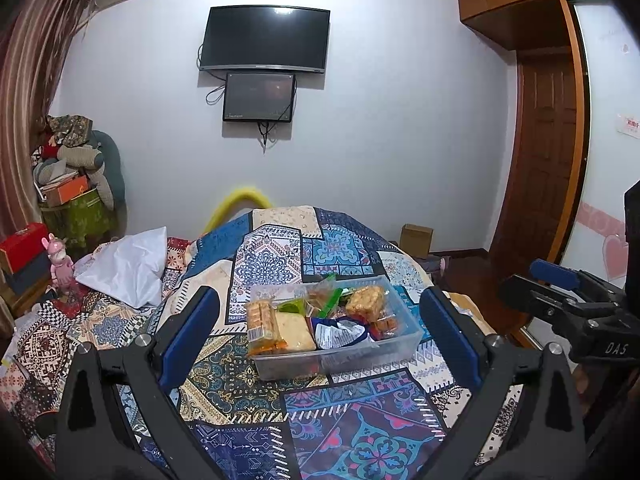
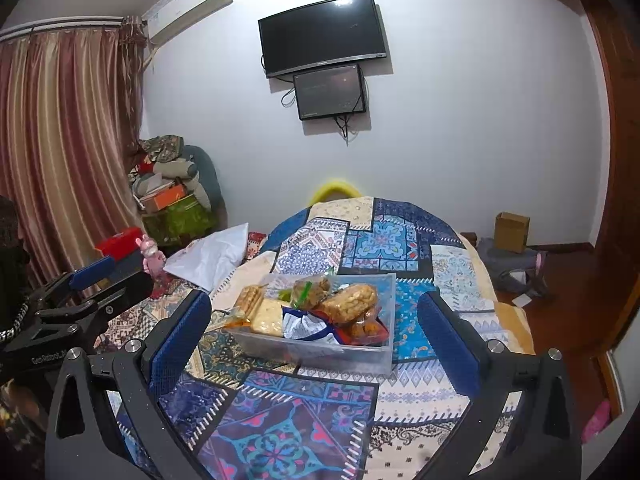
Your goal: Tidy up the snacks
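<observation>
A clear plastic bin is sitting on a patchwork-patterned cloth, ahead of and between the spread fingers of both grippers. Snack packets are filling the bin: a cracker pack, a pale slab, a blue-and-white wrapper, and golden puffed bars heaped toward the far side. The left gripper is hovering with its 2 blue-padded fingers spread wide, grasping nothing. The right gripper is likewise standing released, its fingers empty and well apart from the bin. No loose snacks are showing on the cloth near the fingers, so the sorting is looking essentially finished; at most, tidying the heap is remaining.
</observation>
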A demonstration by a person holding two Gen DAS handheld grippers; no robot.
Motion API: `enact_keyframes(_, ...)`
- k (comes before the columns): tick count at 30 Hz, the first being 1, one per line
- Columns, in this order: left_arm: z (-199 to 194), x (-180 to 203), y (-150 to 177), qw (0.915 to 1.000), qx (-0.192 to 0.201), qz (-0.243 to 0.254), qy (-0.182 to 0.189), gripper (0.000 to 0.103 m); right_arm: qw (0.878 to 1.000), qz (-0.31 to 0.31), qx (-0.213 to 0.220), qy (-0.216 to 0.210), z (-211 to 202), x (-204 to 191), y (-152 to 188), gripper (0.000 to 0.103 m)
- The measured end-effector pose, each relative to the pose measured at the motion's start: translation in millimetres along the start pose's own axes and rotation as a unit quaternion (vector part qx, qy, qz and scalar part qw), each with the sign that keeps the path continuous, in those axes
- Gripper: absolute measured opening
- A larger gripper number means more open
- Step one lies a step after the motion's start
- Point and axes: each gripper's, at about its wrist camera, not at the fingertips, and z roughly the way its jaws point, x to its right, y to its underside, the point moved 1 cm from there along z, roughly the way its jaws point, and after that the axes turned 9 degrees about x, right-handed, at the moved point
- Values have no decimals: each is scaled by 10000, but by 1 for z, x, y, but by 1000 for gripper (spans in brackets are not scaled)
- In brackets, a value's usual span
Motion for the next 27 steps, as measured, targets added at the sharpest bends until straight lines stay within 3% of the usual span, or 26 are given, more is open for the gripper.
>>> enact_keyframes(27, 0, 0, 2, 9999, -51, -10, 86, 101, 10000, 12, 31, 67, -4, 1, 0, 103)
